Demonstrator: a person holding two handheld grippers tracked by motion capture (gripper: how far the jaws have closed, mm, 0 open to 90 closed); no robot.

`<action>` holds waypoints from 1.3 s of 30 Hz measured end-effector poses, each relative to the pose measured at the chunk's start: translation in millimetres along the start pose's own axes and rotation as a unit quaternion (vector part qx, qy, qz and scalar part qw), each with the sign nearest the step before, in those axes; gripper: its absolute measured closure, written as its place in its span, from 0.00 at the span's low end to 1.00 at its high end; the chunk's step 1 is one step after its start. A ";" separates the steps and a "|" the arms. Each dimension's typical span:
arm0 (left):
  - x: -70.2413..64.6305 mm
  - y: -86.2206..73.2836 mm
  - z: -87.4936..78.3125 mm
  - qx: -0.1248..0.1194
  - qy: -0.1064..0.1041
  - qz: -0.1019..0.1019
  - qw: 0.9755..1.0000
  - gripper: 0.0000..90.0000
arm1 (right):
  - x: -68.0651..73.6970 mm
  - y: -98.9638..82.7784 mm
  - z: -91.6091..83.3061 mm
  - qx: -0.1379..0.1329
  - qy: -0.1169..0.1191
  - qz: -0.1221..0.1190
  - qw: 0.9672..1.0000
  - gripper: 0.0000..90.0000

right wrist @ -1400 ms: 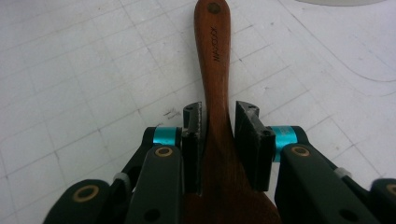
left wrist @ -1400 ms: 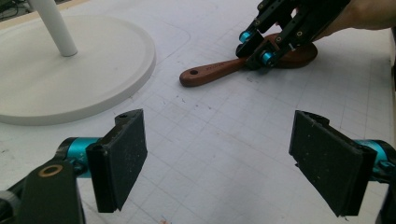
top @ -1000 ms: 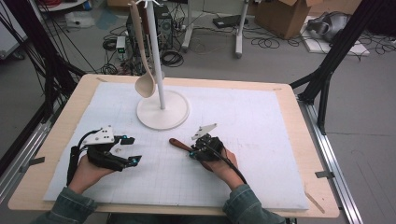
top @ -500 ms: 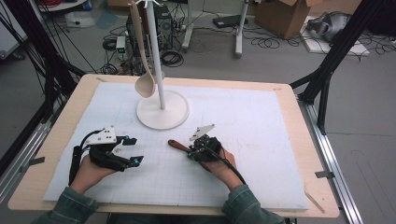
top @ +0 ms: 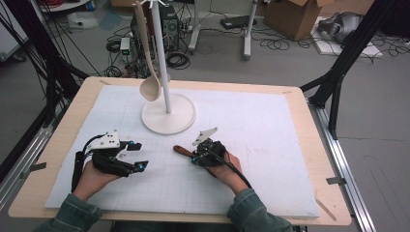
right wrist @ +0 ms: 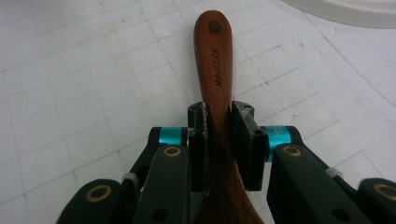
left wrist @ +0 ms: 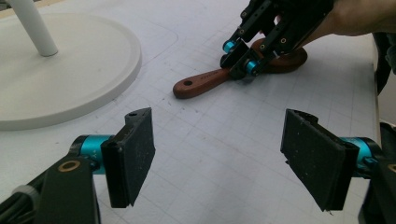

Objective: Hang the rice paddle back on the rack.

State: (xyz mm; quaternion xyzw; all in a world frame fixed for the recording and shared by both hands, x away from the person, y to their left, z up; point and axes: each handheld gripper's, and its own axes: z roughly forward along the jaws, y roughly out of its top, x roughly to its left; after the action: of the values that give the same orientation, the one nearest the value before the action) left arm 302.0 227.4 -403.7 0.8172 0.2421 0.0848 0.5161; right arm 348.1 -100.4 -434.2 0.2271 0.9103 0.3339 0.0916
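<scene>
As seen from above, two tools on one pale wooden surface (top: 72,111), one per hand. Right tool (right wrist: 219,126): narrow, pads pressed on either side of the handle of a dark wooden spoon (right wrist: 214,60), bowl end hidden under the tool body and hand. Spoon count: two. First, that dark one, flat on the white gridded mat (top: 261,130), near the middle of its front half, handle tip with one small hole and a line of printed letters, pointing away from the hand toward the round base. Second, a pale spoon (top: 149,87), hanging bowl down beside the pole, clear of the mat. One white stand (top: 168,113): one upright pole, one round flat base, just beyond the dark spoon's handle tip, not touching it. Left tool (left wrist: 217,154): wide, two black pads well apart, nothing but bare mat between them, low over the mat's left front part, well apart from the dark spoon. One mat across nearly the whole surface. One cardboard box (top: 290,12) on the floor behind.
</scene>
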 end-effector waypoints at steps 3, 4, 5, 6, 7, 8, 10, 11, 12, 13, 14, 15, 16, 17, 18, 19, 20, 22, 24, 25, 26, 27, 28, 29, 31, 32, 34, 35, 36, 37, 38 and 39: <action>-0.6 0.5 2.7 0.002 -0.002 -0.002 1.000 0.29 | -0.2 -1.1 -3.4 -0.007 0.006 0.006 1.000 0.87; -0.8 0.8 3.9 0.003 -0.003 -0.001 1.000 0.29 | 0.0 -1.4 -3.8 -0.006 0.008 0.006 1.000 0.87; -1.3 1.1 5.3 0.004 -0.004 -0.002 1.000 0.30 | 0.1 -2.0 -4.0 -0.004 0.008 0.003 1.000 0.87; -1.8 1.3 6.8 0.005 -0.005 -0.002 1.000 0.30 | 0.3 -2.6 -3.6 -0.005 0.010 0.003 1.000 0.87; -1.9 1.4 8.0 0.006 -0.006 -0.001 1.000 0.30 | 0.6 -3.2 -3.7 -0.006 0.012 0.005 1.000 0.87; -2.0 1.5 8.5 0.008 -0.008 -0.001 1.000 0.30 | 0.5 -3.5 -3.9 -0.009 0.012 0.006 1.000 0.87; -2.8 1.8 10.4 0.006 -0.009 -0.003 1.000 0.30 | 0.5 -3.8 -5.1 -0.008 0.014 0.006 1.000 0.87; -2.8 2.2 11.0 0.007 -0.009 -0.001 1.000 0.30 | 0.5 -4.0 -5.0 -0.008 0.014 0.006 1.000 0.87; -2.9 2.3 11.1 0.007 -0.010 0.000 1.000 0.30 | 0.7 -4.3 -4.8 -0.005 0.012 0.004 1.000 0.87; -3.0 2.5 11.1 0.006 -0.010 0.000 1.000 0.30 | 1.0 -4.4 -4.9 -0.005 0.010 0.001 1.000 0.87; -2.8 2.5 10.9 0.006 -0.010 0.000 1.000 0.30 | 2.0 -4.4 -5.2 -0.003 0.007 0.001 1.000 0.87; -2.6 2.4 10.6 0.006 -0.009 0.000 1.000 0.30 | 2.3 -4.5 -5.3 -0.001 0.007 0.002 1.000 0.86; -2.6 2.4 10.5 0.006 -0.009 -0.001 1.000 0.30 | 2.0 -5.3 -5.2 0.008 0.011 0.006 1.000 0.85; -3.0 2.4 10.4 0.005 -0.009 -0.002 1.000 0.30 | 1.5 -5.7 -5.7 0.010 0.010 0.006 1.000 0.85; -3.1 2.5 10.3 0.005 -0.009 -0.001 1.000 0.30 | 1.8 -6.1 -6.2 0.012 0.011 0.009 1.000 0.85; -3.1 2.6 9.9 0.007 -0.010 0.001 1.000 0.30 | 2.6 -6.1 -6.5 0.014 0.008 0.004 1.000 0.85; -3.6 2.6 10.1 0.006 -0.010 -0.001 1.000 0.30 | 4.7 -5.8 -6.3 0.018 0.001 -0.003 1.000 0.85; -3.5 2.9 10.1 0.006 -0.011 0.002 1.000 0.30 | 7.8 -4.8 -5.2 0.021 -0.008 -0.020 1.000 0.85; -4.4 3.3 11.2 0.006 -0.011 0.002 1.000 0.30 | 9.4 -4.6 -5.1 0.024 -0.013 -0.026 0.999 0.86; -4.9 3.6 11.4 0.007 -0.011 0.002 1.000 0.30 | 9.7 -4.7 -5.1 0.023 -0.014 -0.027 0.999 0.86; -5.2 3.8 11.5 0.007 -0.011 0.002 1.000 0.30 | 10.3 -5.1 -5.2 0.021 -0.016 -0.028 0.999 0.87; -5.4 4.0 11.6 0.006 -0.011 0.001 1.000 0.30 | 9.9 -5.6 -5.5 0.018 -0.016 -0.025 0.999 0.87; -5.4 4.2 11.8 0.006 -0.012 0.000 1.000 0.30 | 9.1 -5.8 -5.6 0.017 -0.013 -0.022 1.000 0.87; -5.6 4.3 12.0 0.006 -0.011 -0.001 1.000 0.30 | 8.8 -6.0 -6.0 0.016 -0.013 -0.019 1.000 0.87; -5.7 4.6 13.3 0.006 -0.011 -0.002 1.000 0.30 | 8.8 -7.0 -6.4 0.009 -0.014 -0.013 1.000 0.87; -5.6 4.8 14.4 0.007 -0.011 -0.003 1.000 0.30 | 8.4 -8.1 -6.9 0.005 -0.011 -0.009 1.000 0.87; -5.5 5.3 16.8 0.010 -0.012 -0.005 1.000 0.30 | 6.8 -10.4 -8.5 -0.006 -0.006 -0.002 1.000 0.87; -5.4 5.5 18.2 0.010 -0.011 -0.004 1.000 0.30 | 6.7 -10.8 -9.8 -0.011 -0.003 0.002 1.000 0.87; -5.3 5.8 19.5 0.011 -0.012 -0.005 1.000 0.30 | 6.6 -11.2 -11.1 -0.017 0.004 0.006 1.000 0.87; -5.3 6.0 21.2 0.012 -0.010 -0.006 1.000 0.31 | 7.3 -11.1 -12.6 -0.023 0.006 0.007 1.000 0.87; -5.5 6.1 22.2 0.013 -0.008 -0.008 1.000 0.31 | 8.6 -10.9 -14.2 -0.027 0.007 0.006 1.000 0.87; -5.6 6.3 23.5 0.014 -0.005 -0.010 1.000 0.32 | 9.6 -10.6 -15.2 -0.029 0.010 0.007 1.000 0.87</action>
State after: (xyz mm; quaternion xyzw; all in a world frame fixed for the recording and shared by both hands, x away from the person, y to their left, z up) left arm 308.2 203.6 -408.2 0.8225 0.2490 0.0715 0.5064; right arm 331.1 -111.6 -429.7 0.2269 0.8996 0.3629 0.0869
